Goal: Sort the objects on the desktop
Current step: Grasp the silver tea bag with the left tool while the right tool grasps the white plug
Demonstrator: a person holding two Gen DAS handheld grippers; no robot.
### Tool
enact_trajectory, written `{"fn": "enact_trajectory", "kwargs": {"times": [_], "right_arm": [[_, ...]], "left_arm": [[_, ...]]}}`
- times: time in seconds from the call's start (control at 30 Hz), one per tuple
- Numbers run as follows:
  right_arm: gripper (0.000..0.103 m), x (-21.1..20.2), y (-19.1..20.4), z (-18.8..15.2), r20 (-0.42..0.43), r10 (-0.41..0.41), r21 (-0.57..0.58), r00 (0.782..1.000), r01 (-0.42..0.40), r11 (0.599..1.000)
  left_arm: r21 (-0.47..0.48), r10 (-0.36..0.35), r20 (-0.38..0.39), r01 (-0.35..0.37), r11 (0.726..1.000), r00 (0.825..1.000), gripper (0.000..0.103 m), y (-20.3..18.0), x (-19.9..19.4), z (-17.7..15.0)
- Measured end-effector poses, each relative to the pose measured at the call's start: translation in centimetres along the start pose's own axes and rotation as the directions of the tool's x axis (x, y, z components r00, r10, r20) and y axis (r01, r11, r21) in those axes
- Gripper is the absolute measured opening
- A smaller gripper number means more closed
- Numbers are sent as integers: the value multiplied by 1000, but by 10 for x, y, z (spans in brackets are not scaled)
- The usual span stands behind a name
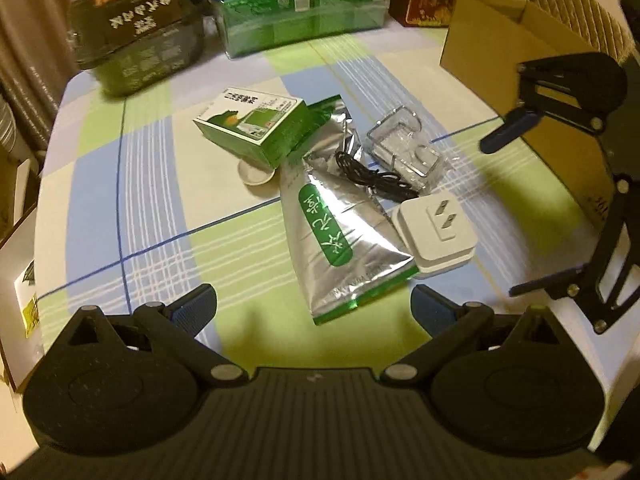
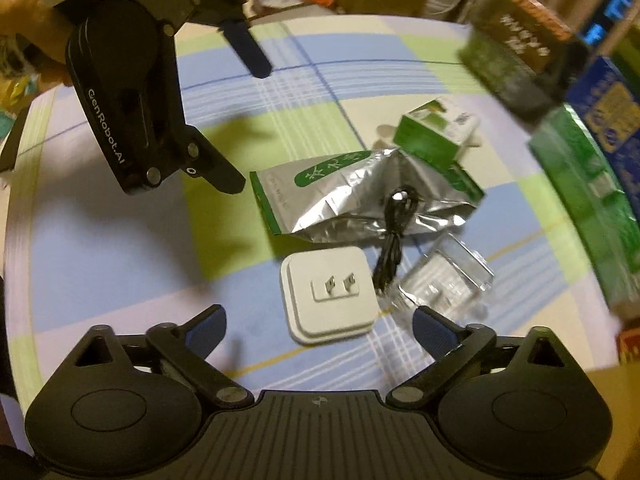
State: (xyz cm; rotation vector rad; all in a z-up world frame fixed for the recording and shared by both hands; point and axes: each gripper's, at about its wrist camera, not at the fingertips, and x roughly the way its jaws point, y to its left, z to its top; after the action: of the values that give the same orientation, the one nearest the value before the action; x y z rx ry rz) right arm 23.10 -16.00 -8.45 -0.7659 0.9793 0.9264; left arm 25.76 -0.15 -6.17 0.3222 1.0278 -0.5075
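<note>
Checked in pale blue, green and cream, a cloth-covered surface [image 1: 132, 184] carried a small heap of loose things, with stacked green, blue and dark cartons along its far edge and an open brown cardboard box [image 1: 500, 40] at the upper right of the left wrist view.

In the left wrist view the left gripper [image 1: 314, 306] hung with its blue-padded jaws spread wide and nothing between them, tilted down just short of the bottom edge of a silver foil pouch with a green label [image 1: 340, 232]. The pouch's long axis ran from lower centre up toward the frame's middle, its sealed green-trimmed end nearest the gripper, so the gripper seemed lined up to take that end.

In the right wrist view the right gripper [image 2: 320, 322] was likewise open and empty, poised over a white square plug adapter [image 2: 330, 294] lying flat, its two metal prongs facing up. That was probably its target. The adapter touched the pouch's edge.

Farther out, a coiled black cable [image 2: 394, 236] lay partly across the pouch, a clear plastic holder [image 2: 452, 280] sat just beside it, and a green-and-white carton [image 1: 256, 128] leaned on the pouch's far end, over a small cream dish [image 1: 256, 176]. Nothing appeared sorted yet.
</note>
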Motion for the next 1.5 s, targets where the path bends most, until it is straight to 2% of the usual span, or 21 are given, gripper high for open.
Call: {"fn": "enact_trajectory", "kwargs": {"times": [0.27,0.33,0.37,0.4,0.53,0.77,0.93,1.0,1.07,1.17,1.27,1.37,1.5], "right_arm": [[80,33,-15,10,-43,50,-30,998,-51,998],[73,37,-16,11,-47,66,-27,997,-67,997],[63,38,-17,11,-52,70,-22,996,-71,997],[62,38,-16,11,-50,66,-25,997,-67,997],[61,37,-18,9,-66,71,-12,995,-72,997],[60,32,-29,-5,-101,29,40,994,-25,999],[60,31,-36,-10,-102,18,98,995,-8,995],[59,29,-36,-13,-100,17,116,995,-5,993],[59,27,-35,-16,-102,15,133,995,-2,991],[59,23,-32,-20,-104,23,170,994,-4,985],[59,16,-26,-26,-108,31,223,994,-6,975],[59,10,-18,-33,-102,51,295,993,-18,955],[59,-1,3,-43,-92,64,318,994,-32,947]], "left_arm": [[18,-38,-9,39,999,999,101,8,22,0],[25,-49,-13,49,998,999,101,7,26,1],[27,-53,-14,53,998,999,101,7,28,2],[28,-54,-15,54,998,998,101,6,30,3],[29,-66,-9,66,997,998,101,3,37,11],[22,-90,2,90,996,996,101,-7,53,34],[10,-74,-9,74,997,997,101,-19,71,50],[4,-52,-29,52,999,998,96,-21,79,53],[8,-26,-48,27,1000,999,83,-22,83,53],[-1,-24,-54,24,1000,998,75,-20,77,46],[29,-7,-76,9,1000,997,66,-24,63,36],[60,3,-100,3,998,995,63,-31,45,16],[73,5,-120,4,997,993,62,-40,22,-17]]}}
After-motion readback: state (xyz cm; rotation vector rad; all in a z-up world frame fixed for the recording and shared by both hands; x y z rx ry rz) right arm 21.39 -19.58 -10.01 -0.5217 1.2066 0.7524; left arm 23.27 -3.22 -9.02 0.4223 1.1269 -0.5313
